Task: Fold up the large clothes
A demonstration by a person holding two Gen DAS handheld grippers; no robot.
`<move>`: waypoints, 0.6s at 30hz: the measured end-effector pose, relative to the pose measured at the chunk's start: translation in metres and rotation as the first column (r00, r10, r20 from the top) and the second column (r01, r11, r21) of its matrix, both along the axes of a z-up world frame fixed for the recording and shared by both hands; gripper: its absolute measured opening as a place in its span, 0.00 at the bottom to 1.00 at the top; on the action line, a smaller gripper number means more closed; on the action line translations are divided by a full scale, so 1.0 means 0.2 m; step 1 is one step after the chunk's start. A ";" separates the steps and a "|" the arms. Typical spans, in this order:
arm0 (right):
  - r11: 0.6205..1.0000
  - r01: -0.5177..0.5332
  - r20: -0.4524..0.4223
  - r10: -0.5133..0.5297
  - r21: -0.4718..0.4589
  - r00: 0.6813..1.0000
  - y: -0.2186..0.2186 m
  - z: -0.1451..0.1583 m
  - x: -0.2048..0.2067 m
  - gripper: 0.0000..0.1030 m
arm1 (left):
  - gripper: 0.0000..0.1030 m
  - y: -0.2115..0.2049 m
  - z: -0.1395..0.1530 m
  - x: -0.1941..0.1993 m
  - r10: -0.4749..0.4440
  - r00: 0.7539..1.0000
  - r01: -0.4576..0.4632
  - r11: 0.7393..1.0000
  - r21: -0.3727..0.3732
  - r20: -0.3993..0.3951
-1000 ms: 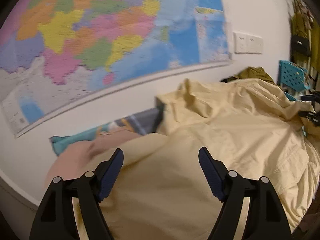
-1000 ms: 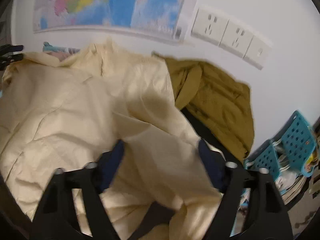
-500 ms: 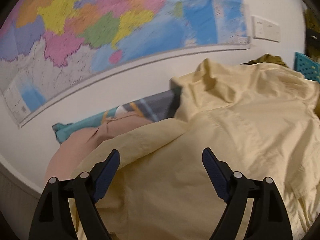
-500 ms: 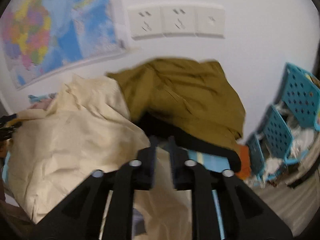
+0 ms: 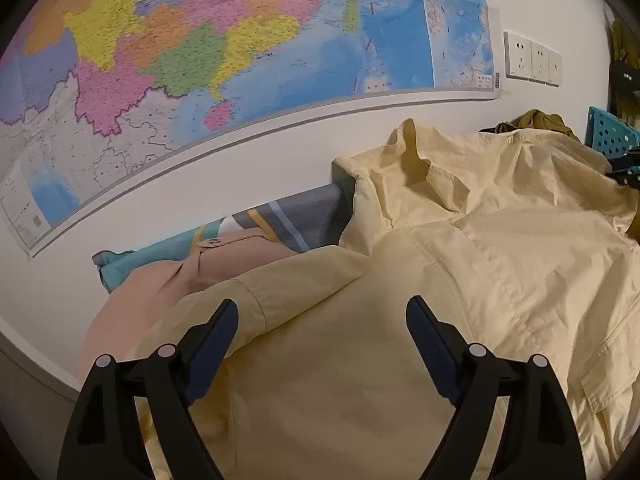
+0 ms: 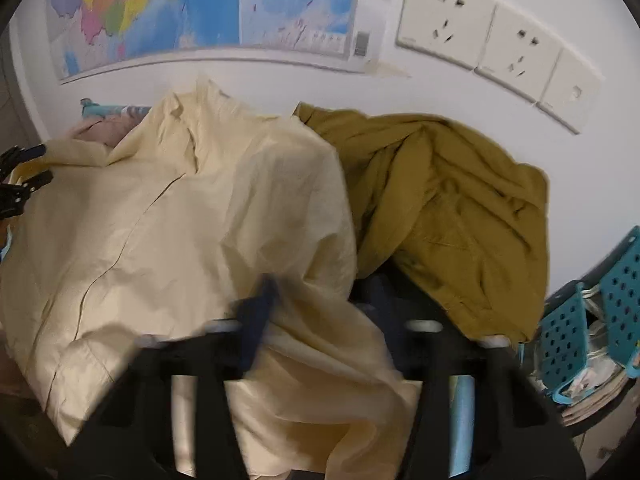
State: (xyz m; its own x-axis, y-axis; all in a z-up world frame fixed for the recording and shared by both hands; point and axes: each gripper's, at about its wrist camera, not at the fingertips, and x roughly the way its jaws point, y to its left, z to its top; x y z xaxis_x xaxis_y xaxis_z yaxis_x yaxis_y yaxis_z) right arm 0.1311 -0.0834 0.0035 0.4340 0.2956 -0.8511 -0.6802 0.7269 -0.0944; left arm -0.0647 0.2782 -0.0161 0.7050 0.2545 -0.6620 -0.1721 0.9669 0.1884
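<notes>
Three garments: cream jacket, olive jacket, pink garment.

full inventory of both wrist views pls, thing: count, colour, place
pale yellow jacket: 1, cream yellow, spread across the middle, collar toward the wall
olive garment: 1, olive, crumpled to the right of the yellow jacket, against the wall
pink garment: 1, dusty pink, partly under the yellow jacket's sleeve on the left
wall map: 1, multicolour, on the white wall
wall sockets: 3 plates, white, right of the map
perforated baskets: at least 2, teal, far right
left gripper: 1, black with blue pads, open over the sleeve
right gripper: 1, black, blurred, open over yellow fabric
</notes>
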 end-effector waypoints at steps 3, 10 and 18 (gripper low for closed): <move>0.999 0.036 0.075 -0.038 0.019 0.996 -0.05 0.12 0.03 0.02 | 0.81 0.03 -0.02 0.02 0.018 1.000 -0.018 1.000 -0.004 -0.011; 0.978 0.174 0.088 -0.185 0.119 0.979 -0.15 0.19 0.23 0.02 | 0.81 0.11 -0.06 0.07 0.057 0.998 -0.058 0.997 -0.043 -0.010; 0.921 0.251 0.043 -0.276 0.297 0.960 -0.39 0.16 0.12 0.75 | 0.81 0.03 -0.03 0.05 0.021 1.000 -0.021 0.999 -0.038 0.000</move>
